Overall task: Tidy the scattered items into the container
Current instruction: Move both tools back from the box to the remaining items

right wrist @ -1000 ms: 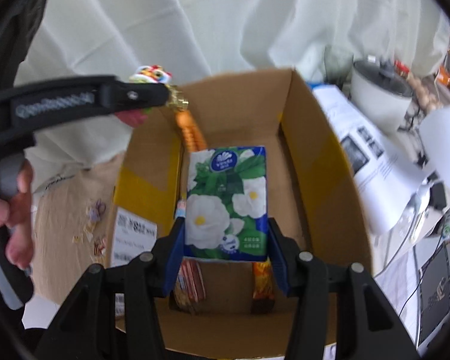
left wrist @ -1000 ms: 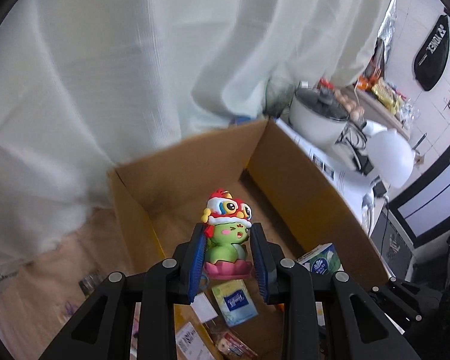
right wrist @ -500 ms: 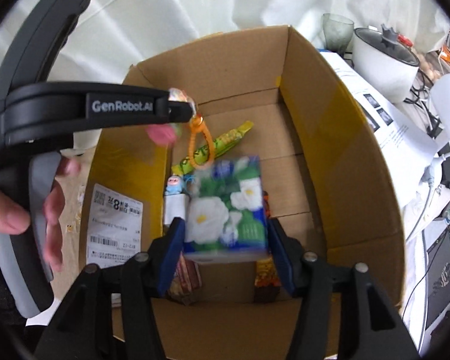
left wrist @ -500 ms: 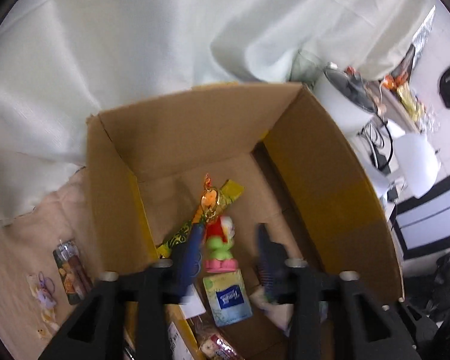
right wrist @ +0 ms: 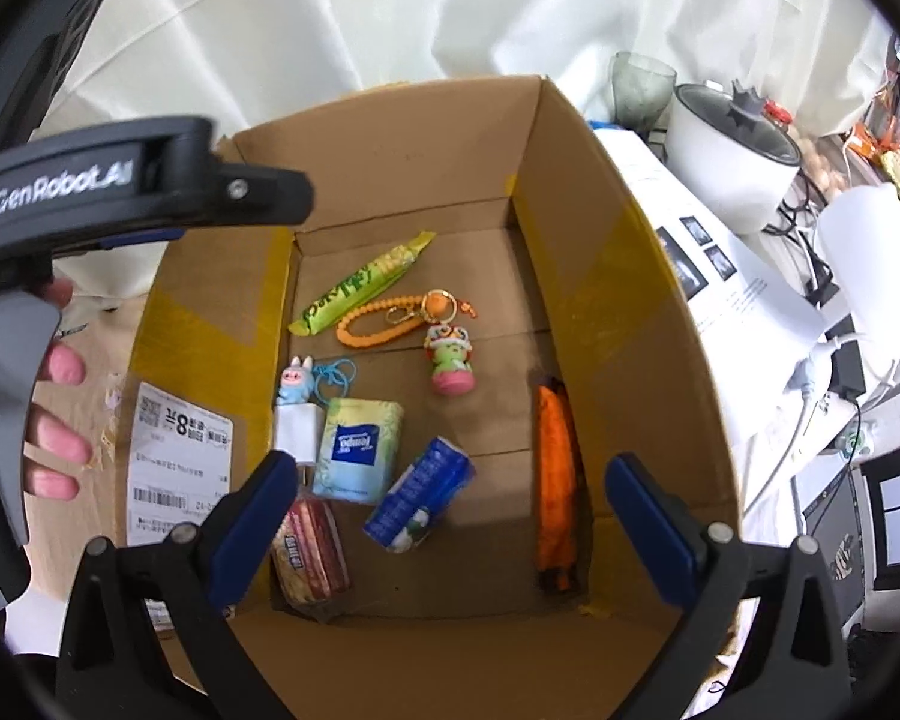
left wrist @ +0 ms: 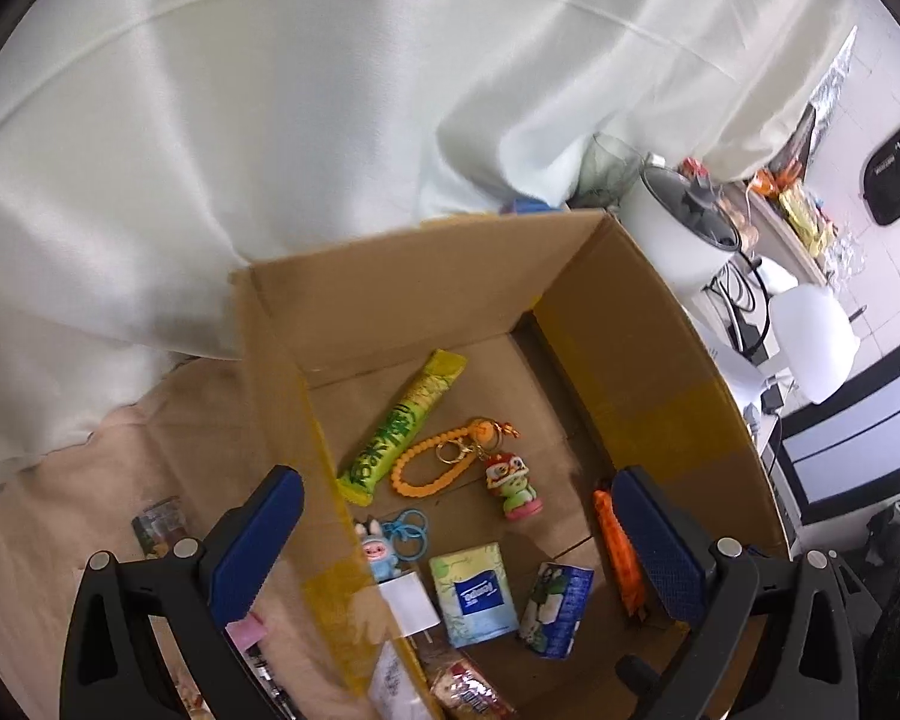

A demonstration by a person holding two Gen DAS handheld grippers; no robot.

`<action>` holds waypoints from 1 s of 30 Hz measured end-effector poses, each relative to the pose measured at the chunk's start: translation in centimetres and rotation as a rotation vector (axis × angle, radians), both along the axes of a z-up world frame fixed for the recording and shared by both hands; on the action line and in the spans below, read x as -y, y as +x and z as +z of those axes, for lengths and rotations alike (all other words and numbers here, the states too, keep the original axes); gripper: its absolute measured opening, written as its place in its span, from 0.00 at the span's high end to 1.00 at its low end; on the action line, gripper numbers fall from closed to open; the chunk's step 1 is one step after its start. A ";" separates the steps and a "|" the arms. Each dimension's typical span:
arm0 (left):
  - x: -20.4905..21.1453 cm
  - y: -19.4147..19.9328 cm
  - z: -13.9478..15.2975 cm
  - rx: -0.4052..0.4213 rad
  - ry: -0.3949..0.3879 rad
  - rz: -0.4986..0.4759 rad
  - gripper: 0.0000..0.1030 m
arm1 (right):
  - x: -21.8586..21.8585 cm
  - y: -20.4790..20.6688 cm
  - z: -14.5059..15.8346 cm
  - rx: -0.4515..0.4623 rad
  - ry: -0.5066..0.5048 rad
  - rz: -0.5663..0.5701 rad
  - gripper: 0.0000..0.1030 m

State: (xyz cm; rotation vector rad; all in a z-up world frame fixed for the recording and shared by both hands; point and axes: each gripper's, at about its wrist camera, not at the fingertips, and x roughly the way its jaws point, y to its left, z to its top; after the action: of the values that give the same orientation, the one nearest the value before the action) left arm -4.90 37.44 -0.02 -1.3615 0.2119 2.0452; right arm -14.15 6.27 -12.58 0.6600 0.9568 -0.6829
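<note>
Task well along: cardboard box (right wrist: 570, 192) holds green snack stick (right wrist: 363, 291), doll keychain (right wrist: 450, 360), tissue pack (right wrist: 360, 450), floral tissue pack (right wrist: 420, 495) lying tilted mid-floor.

Left: few small items (left wrist: 159, 525) on cloth left of box, blurred, maybe snack packets.

Left gripper (left wrist: 459, 540), right gripper (right wrist: 450, 516): jaws just been opening, now wide, nothing between, touching nothing, hovering over box.

Figurine keychain (right wrist: 448, 354), tissue pack (right wrist: 420, 495) inside cardboard box (right wrist: 606, 276)
</note>
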 end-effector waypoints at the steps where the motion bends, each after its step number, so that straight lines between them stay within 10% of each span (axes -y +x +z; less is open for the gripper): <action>1: 0.7 -0.2 0.3 -0.004 0.007 0.010 0.00 | 0.0 0.1 0.2 0.002 -0.003 0.001 0.00; 14: 18.4 -3.8 3.2 -0.120 0.001 0.275 0.00 | -2.8 8.7 5.4 0.081 -0.102 0.134 0.00; 30: 36.4 -2.6 -0.7 -0.081 -0.037 0.565 0.00 | -12.0 22.4 6.7 0.092 -0.079 0.419 0.00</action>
State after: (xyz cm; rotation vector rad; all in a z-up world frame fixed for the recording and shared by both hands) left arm -7.50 1.08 -0.75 -1.4803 -0.1191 2.5687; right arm 8.24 18.24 -5.93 0.3992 0.9401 -0.3141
